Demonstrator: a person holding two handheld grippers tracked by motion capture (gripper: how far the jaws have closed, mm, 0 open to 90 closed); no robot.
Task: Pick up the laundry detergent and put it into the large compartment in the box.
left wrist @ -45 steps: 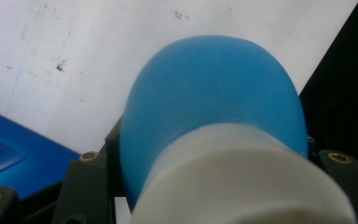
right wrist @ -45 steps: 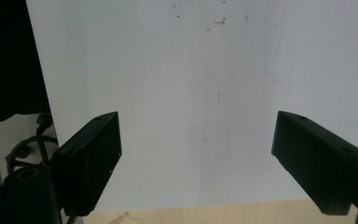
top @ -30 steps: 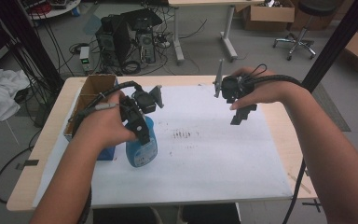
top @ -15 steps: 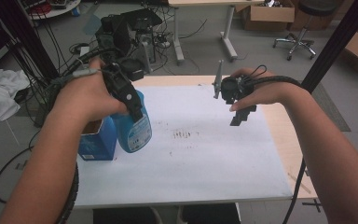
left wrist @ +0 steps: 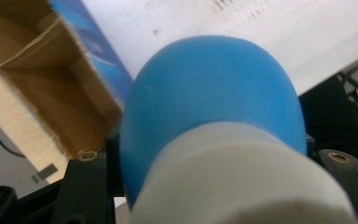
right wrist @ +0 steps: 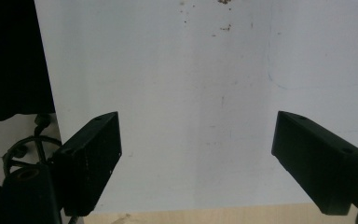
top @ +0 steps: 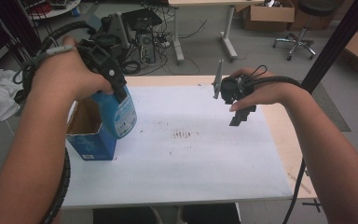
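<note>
Nearest the camera in the left gripper view, the left claw [left wrist: 209, 186] is clenched on the neck of a blue spray bottle [left wrist: 214, 107] just under its white collar [left wrist: 242, 177], a black jaw showing at each side. Gripping that narrow neck rather than the round body looks deliberate — it gives the short jaws something they can span. In the high view the bottle [top: 123, 112] hangs from the claw, clear of the bench, tilted, its base beside and just above the rim of an open blue cardboard box [top: 91, 140] standing at the left edge of the white sheet [top: 191, 172]. The open top faces up, so the box seems the likely place for the bottle to go.

Farther over, the right claw [top: 240, 116] hovers released above the sheet — in its own view the two jaws stand well apart with nothing between them, only the bare paper and a few brown specks [right wrist: 223, 28]. It looks parked there to stay out of the way.

Beyond the bench lie a computer tower [top: 142, 28], cables and an office chair [top: 303, 28].
</note>
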